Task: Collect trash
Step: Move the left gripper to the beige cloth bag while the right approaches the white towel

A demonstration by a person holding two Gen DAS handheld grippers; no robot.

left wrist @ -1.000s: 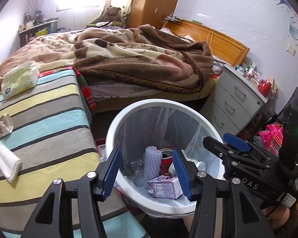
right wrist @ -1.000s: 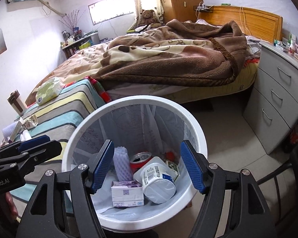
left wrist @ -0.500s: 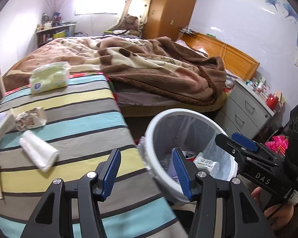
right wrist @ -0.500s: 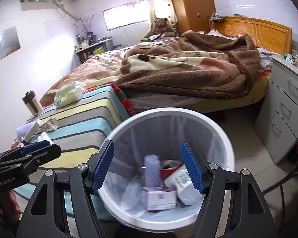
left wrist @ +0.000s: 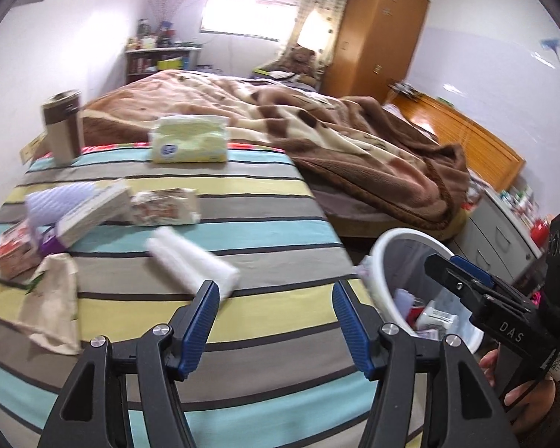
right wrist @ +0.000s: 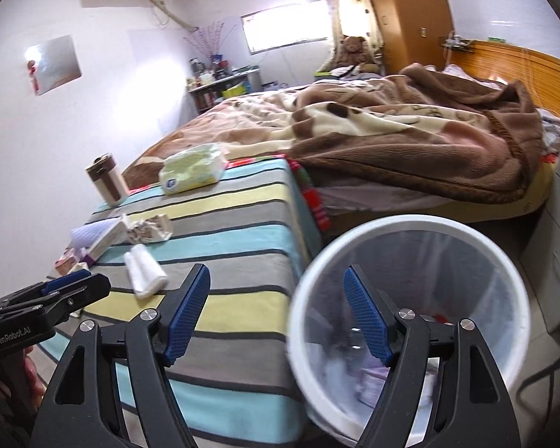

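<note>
A big bed (left wrist: 354, 138) under a rumpled brown and cream blanket (right wrist: 410, 130) fills the far side of the room, with a tall wooden wardrobe (left wrist: 377, 33) behind it. Nearer stands a surface covered in a striped cloth (left wrist: 242, 239) of teal, yellow and grey bands, and the litter is scattered across it. Beside its corner, down on the floor, sits the white trash bin (right wrist: 407, 224), lined with a clear bag and already holding a few bits at the bottom, blurred in the right wrist view. On the stripes, a pale green pack of tissues (left wrist: 189, 144) lies at the far edge near a brown cup (left wrist: 63, 128) standing upright. Closer in there is a crumpled printed wrapper (left wrist: 166, 207) just beside a flat box (left wrist: 89, 216), then a white roll of plastic (left wrist: 192, 263) lying on its side, and a beige paper scrap (left wrist: 54, 300) at the left. The left gripper (left wrist: 272, 323) hangs over the striped cloth just short of the white roll; its blue-padded jaws have just been opening and stand apart with nothing between them. The right gripper (right wrist: 276, 315) hovers between the cloth's edge and the bin, its jaws also freshly widened and holding nothing.
</note>
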